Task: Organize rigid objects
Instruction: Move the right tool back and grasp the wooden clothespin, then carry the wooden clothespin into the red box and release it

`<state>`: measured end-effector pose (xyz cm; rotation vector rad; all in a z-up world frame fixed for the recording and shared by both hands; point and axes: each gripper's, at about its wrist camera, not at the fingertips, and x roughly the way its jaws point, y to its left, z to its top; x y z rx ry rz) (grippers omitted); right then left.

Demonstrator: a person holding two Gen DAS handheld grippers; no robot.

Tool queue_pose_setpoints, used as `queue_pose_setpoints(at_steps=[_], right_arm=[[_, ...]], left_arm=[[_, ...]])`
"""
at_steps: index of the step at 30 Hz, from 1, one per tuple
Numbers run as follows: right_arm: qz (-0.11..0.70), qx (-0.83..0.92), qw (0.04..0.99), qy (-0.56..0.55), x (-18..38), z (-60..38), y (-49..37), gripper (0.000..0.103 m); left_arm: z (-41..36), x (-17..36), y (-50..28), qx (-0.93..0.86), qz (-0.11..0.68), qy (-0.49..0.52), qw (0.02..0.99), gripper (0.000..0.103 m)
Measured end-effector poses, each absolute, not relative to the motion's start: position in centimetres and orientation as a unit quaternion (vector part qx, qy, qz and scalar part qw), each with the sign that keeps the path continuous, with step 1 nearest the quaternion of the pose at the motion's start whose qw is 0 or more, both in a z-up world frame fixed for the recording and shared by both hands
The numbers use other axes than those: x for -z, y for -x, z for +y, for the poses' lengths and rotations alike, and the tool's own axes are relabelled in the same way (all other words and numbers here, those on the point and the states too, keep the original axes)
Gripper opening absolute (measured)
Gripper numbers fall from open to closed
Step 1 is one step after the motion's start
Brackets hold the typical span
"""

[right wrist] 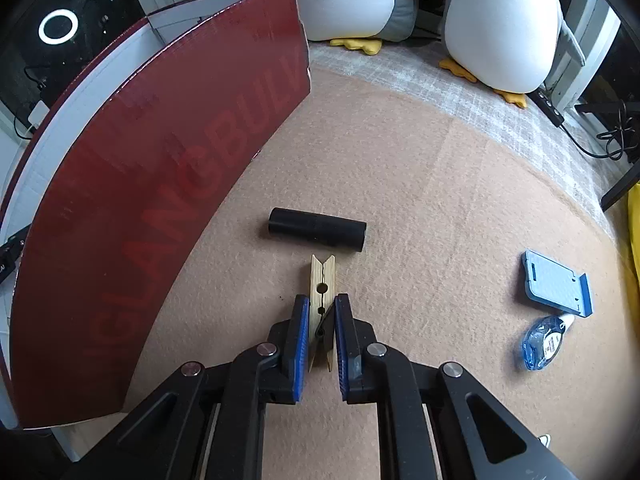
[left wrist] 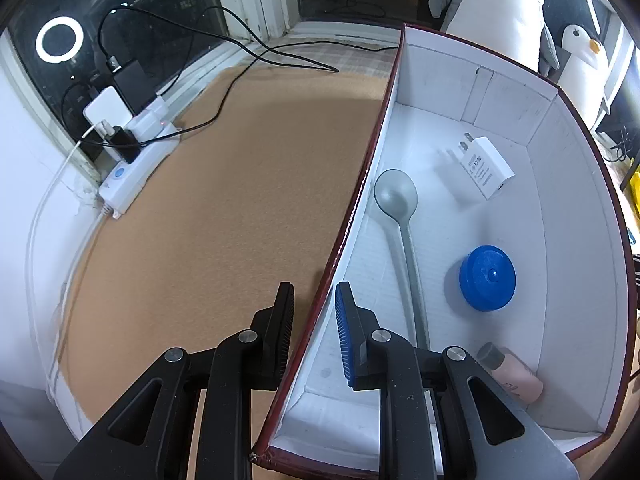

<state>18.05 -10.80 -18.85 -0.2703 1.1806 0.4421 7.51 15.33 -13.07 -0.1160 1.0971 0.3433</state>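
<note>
Two grippers at work: your right gripper (right wrist: 322, 316) is pinched narrow on the wooden clothespin (right wrist: 322, 280), pads bearing on its rear half so the nose pokes forward toward the black cylinder (right wrist: 317, 228) lying just beyond it on the tan mat (right wrist: 420, 200); likely the pick before the carry to the box. Your right hand points steeply down at the mat. Off to its right, a blue-grey holder (right wrist: 556, 282) and a correction tape (right wrist: 544, 340) wait, well apart from the clothespin. Your left gripper (left wrist: 314, 300) straddles the red box wall (left wrist: 352, 208), jaws close either side of it, seemingly steadying the box; it too angles steeply down. Inside lie a grey spoon (left wrist: 400, 216), white charger (left wrist: 484, 166), blue lid (left wrist: 487, 278) and a pink bottle (left wrist: 514, 374)
</note>
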Motion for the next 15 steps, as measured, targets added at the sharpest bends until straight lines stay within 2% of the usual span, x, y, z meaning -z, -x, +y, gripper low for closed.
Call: queue_pose_setpoints(at_steps=[6, 15], right_arm=[[0.539, -0.206, 0.81, 0.105, 17.7, -11.6, -17.4, 0.011], [0.495, -0.238, 0.83, 0.095, 11.8, -10.2, -15.6, 0.011]], left_arm=[[15.4, 13.0, -7.4, -0.161, 0.515, 0.06, 0.84, 0.019], [15.6, 12.6, -6.9, -0.157, 0.507, 0.07, 0.844, 0.019]])
